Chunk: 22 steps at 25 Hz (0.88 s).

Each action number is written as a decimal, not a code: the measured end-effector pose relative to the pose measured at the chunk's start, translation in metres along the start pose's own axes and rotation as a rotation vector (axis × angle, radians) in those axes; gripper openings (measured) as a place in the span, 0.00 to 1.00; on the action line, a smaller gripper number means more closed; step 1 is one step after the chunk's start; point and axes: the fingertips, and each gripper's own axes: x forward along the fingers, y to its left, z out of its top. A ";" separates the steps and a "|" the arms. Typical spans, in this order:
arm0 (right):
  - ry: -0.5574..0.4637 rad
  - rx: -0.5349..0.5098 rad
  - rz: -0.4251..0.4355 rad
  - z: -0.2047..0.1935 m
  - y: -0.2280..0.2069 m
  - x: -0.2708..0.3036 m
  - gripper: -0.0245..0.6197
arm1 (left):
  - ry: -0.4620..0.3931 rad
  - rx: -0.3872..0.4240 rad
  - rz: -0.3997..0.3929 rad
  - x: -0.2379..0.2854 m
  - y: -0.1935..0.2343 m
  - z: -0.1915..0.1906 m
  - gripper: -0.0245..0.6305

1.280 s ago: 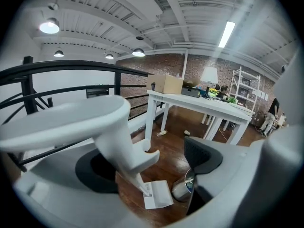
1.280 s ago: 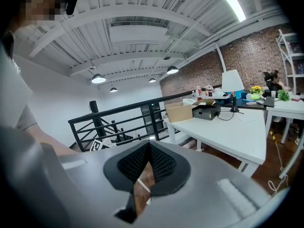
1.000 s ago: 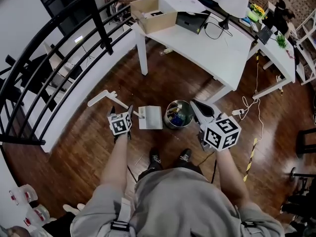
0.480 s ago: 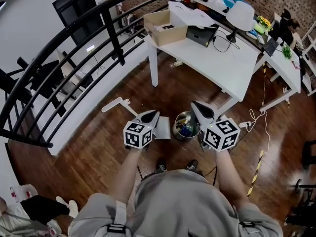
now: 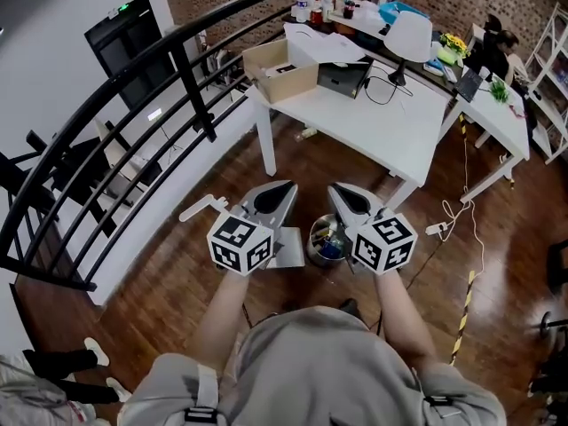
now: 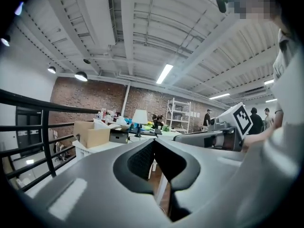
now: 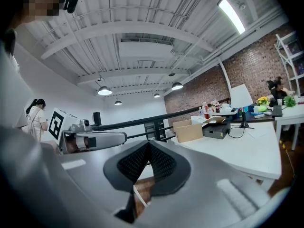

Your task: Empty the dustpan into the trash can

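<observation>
One white dustpan [image 5: 291, 249] lies flat on the wooden floor [image 5: 169, 278] in front of the person's feet, just beside the round metal trash can [image 5: 325, 238], which has mixed rubbish in it. Above the pan hangs the left hand-held gripper [image 5: 285, 188], pointing level, its jaws pressed together on nothing. The right hand-held gripper [image 5: 337, 190] hovers over the can's far side, jaws likewise pressed together and empty. A white long-handled tool [image 5: 202, 208] lies on the floor to the left. Farther off stand a white surface [image 5: 390, 118] carrying a cardboard box [image 5: 280, 69], and a curved black railing [image 5: 133, 91].
</observation>
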 end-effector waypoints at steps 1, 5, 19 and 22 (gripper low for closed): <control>-0.003 -0.006 -0.002 0.000 0.001 0.000 0.04 | -0.005 0.009 -0.005 0.000 -0.002 0.004 0.05; -0.019 -0.019 -0.005 0.005 0.008 -0.001 0.04 | -0.010 0.018 -0.015 -0.003 -0.005 0.008 0.05; -0.065 -0.049 -0.003 0.018 0.020 -0.019 0.04 | 0.019 0.019 -0.035 -0.005 -0.018 0.000 0.05; -0.064 -0.049 -0.005 0.017 0.020 -0.023 0.04 | 0.023 0.017 -0.040 -0.003 -0.020 -0.002 0.05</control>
